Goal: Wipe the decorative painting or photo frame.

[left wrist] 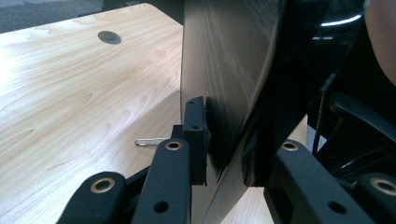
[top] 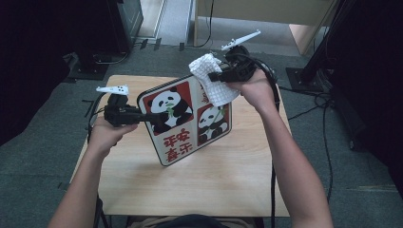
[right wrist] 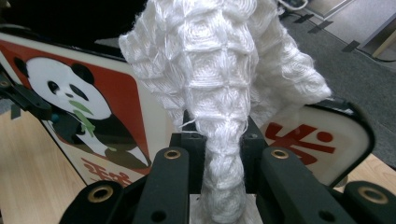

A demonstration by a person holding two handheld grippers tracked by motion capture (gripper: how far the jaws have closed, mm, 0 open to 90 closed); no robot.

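Tray (top: 190,121) first: one panda-print tray w/ dark rim, tilted up on its lower edge over the wooden table (top: 142,190), printed face toward the person. Count on that face: two pandas on red panels, plus red characters on the cream panel below. Left gripper (top: 151,116) has the tray's left edge pinched, jaws nearly closed on the thin board; in the left gripper view one pad (left wrist: 196,135) presses flat against the tray's dark back (left wrist: 224,70). One white waffle-weave cloth (top: 211,78) sits at the tray's upper right corner, draped over the rim and touching the printed face. Right gripper (top: 216,76) is clamped tight on that cloth; right gripper view shows the cloth (right wrist: 224,93) bunched and twisted down between the two black jaws, panda tray (right wrist: 93,107) right behind it. Two hands, two grippers, each w/ a white plate on top. One round hole (left wrist: 109,37) in the tabletop, one small metal clip-like bit (left wrist: 149,141) lying on the wood beside the left jaws. Grey carpet (top: 47,156) all round the table.
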